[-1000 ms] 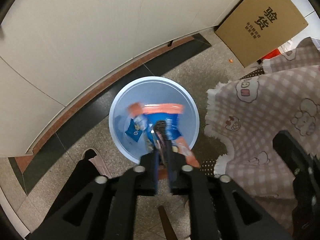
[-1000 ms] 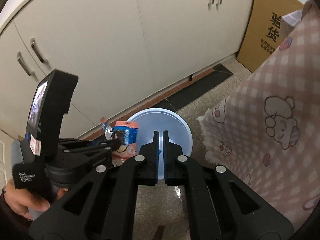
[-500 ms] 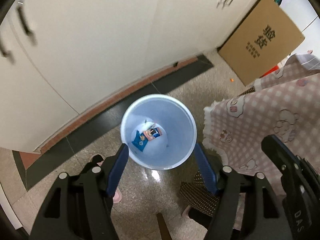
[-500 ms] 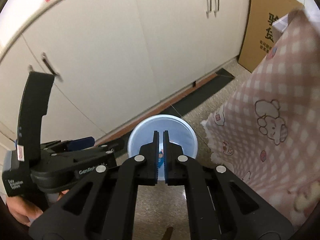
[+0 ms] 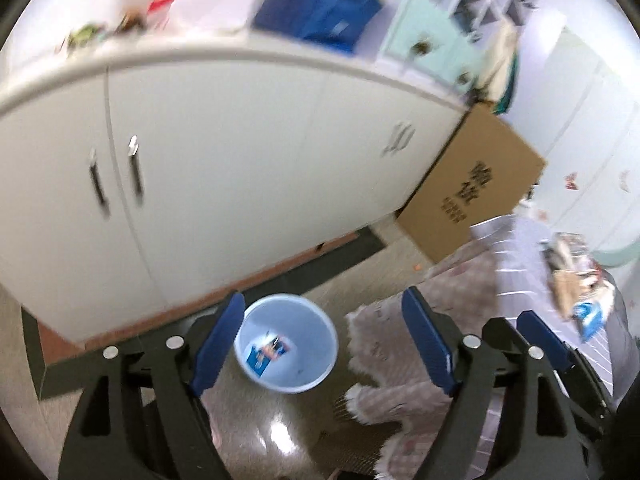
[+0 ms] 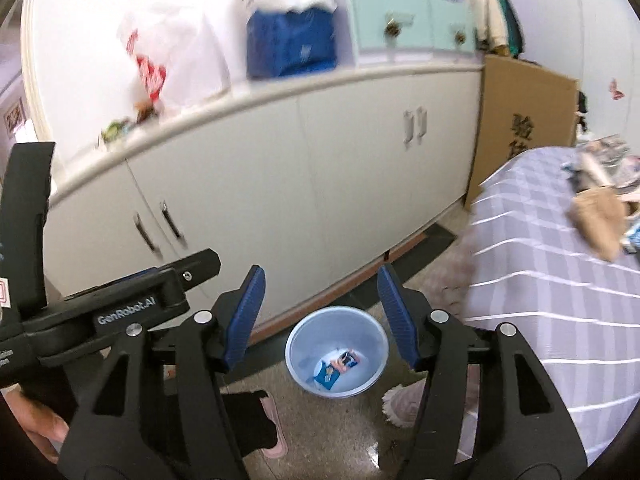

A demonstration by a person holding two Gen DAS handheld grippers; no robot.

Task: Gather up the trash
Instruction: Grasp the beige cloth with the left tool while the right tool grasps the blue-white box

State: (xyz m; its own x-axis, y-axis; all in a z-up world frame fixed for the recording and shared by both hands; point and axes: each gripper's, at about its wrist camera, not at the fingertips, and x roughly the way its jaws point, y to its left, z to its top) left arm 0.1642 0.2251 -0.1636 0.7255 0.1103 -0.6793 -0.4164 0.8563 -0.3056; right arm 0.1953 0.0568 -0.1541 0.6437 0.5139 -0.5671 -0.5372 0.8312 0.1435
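A pale blue bin (image 5: pixel 310 364) (image 6: pixel 304 344) stands on the floor below both grippers. Blue and orange snack wrappers (image 5: pixel 270 352) (image 6: pixel 336 364) lie at its bottom. My left gripper (image 5: pixel 322 344) hangs high above the bin, jaws wide and still opening, nothing between them. My right gripper (image 6: pixel 321 316) is beside it at a similar height; its jaws are also opening and hold nothing. The left gripper's body (image 6: pixel 120 308) shows at the left of the right wrist view. More trash (image 5: pixel 572 280) (image 6: pixel 600 208) lies heaped on the striped table (image 6: pixel 540 280).
A long white cabinet (image 6: pixel 280 180) runs behind the bin, with bags (image 6: pixel 288 44) on top. A cardboard box (image 5: pixel 472 200) leans at its right end. A pink fringed cloth (image 5: pixel 384 364) hangs off the table near the bin. A person's slippered foot (image 6: pixel 274 420) is on the floor.
The left gripper let go of the orange and blue wrapper, which now lies in the bin. Both grippers rose well above the bin and tilted up. The right jaws went from shut to open.
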